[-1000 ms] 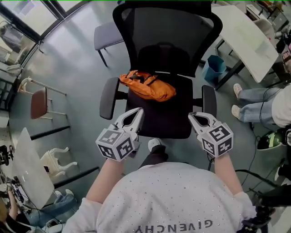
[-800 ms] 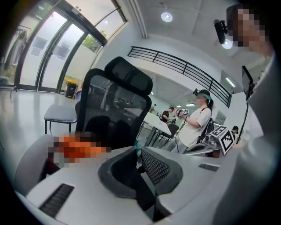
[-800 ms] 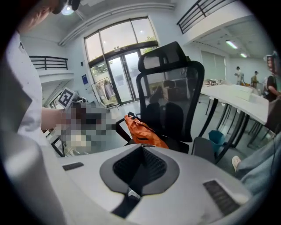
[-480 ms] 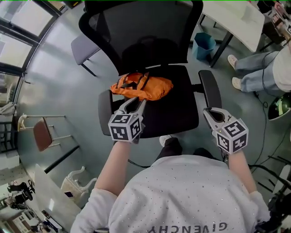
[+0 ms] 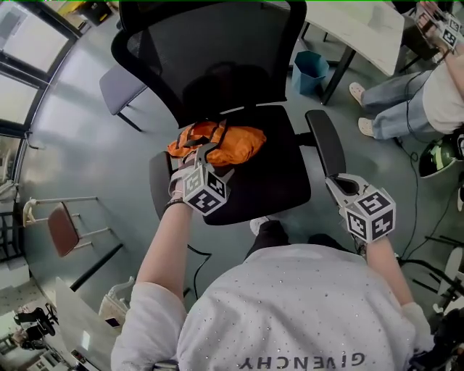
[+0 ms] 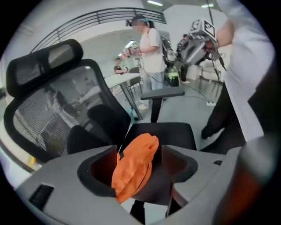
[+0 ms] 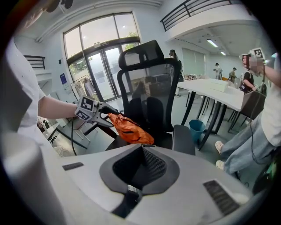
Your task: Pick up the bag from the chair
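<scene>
Left tool [image 5: 205,153] pointed steeply down over the left side of the office chair [image 5: 279,192]. Its jaws stood wide apart and had just been opening. The orange bag [image 5: 238,140] sat in the gap between them, and in the left gripper view it lay closer to the jaw at the picture's left. No pad could be seen pressing on it.

The right tool [image 5: 337,181] hung off the front right corner of the seat, just beside the right armrest [image 5: 324,141]. Its jaws were together on nothing, and it was well apart from the bag.

The bag was crumpled, with a dark strap across its top. It lay on the rear left part of the black seat, near the foot of the mesh backrest [image 5: 210,51].

Beyond the chair, a blue bin [image 5: 310,71] stood on the grey floor, just beside a dark leg of a white desk [image 5: 355,22]. Farther right showed a seated person's legs [image 5: 395,101], in jeans and light shoes.
</scene>
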### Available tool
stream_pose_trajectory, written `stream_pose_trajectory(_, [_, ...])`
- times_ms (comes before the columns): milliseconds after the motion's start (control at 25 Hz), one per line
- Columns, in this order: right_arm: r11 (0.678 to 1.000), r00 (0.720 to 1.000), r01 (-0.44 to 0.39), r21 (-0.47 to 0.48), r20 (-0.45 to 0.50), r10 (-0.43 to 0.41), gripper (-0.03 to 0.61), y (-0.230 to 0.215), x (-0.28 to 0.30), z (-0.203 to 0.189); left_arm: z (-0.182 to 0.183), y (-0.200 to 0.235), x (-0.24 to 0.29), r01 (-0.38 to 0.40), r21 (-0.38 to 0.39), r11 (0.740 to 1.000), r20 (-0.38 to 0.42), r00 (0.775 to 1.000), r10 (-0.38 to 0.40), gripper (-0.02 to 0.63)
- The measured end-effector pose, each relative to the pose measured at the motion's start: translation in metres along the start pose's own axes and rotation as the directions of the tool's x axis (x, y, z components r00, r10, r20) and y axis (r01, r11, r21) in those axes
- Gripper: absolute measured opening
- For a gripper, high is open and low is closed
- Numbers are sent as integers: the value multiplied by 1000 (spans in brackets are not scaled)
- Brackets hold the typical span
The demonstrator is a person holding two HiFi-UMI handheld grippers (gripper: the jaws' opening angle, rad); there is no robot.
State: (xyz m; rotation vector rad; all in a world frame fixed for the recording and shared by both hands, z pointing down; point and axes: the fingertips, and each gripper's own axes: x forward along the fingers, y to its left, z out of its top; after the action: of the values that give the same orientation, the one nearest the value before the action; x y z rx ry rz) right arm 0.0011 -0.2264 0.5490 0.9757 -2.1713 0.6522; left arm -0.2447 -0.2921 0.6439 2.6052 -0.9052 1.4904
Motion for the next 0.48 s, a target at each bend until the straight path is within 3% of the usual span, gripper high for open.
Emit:
stream_pose_trajectory(80, [1000,1000,0,-7,-5,0,-2,2,0,2,-8,-3,17,39,115,993,-76,997,-31,330])
stream_pose_trajectory(160, [1000,1000,0,-13,-10,0,-2,1,-1,2,-15,-3,33,56,158,986,-131,991,-35,319])
stream_pose_trajectory(280, [1000,1000,6,-20,-21,-6,-2,-1,-5,0,-14,4,48,32,121,992,-144,989,-14,260])
stream_pose_trajectory(480, [1000,999,9,-14,-31,-9,-2,2,-4,-3,-13,4,51,22,6,1000,-100,995,-21,181])
